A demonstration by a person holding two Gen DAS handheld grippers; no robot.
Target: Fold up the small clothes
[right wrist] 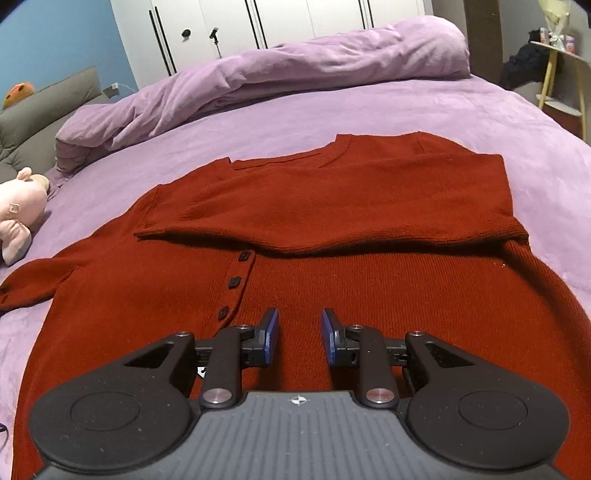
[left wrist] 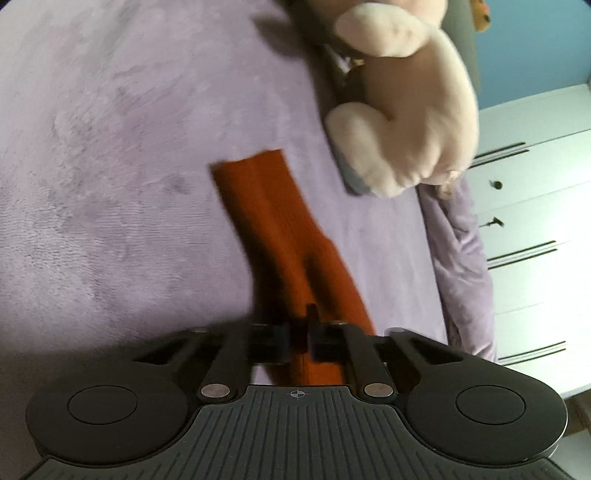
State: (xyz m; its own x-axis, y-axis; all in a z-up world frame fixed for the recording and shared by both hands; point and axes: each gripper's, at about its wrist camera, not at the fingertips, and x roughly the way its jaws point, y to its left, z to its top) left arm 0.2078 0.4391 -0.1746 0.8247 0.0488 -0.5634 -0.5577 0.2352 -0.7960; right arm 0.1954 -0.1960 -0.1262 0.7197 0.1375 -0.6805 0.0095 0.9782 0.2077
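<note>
A dark red knit cardigan (right wrist: 332, 206) lies flat on the purple bed cover (right wrist: 480, 110), dark buttons (right wrist: 233, 282) facing up. One sleeve is folded across the chest. The other sleeve (right wrist: 33, 280) stretches out to the left. My right gripper (right wrist: 299, 325) hovers low over the cardigan's lower body, open, with nothing pinched between its blue pads. In the left wrist view my left gripper (left wrist: 299, 328) is shut on the red sleeve (left wrist: 266, 206), which runs away from the jaws across the bed cover (left wrist: 110, 147); the picture is blurred.
A pink plush toy (left wrist: 413, 110) lies close beyond the sleeve, and shows at the left edge as the plush toy (right wrist: 20, 206). A bunched purple duvet (right wrist: 295, 70) runs along the far side. White wardrobe (right wrist: 295, 18), grey headboard (right wrist: 37, 110), a wooden stool (right wrist: 561, 74) at right.
</note>
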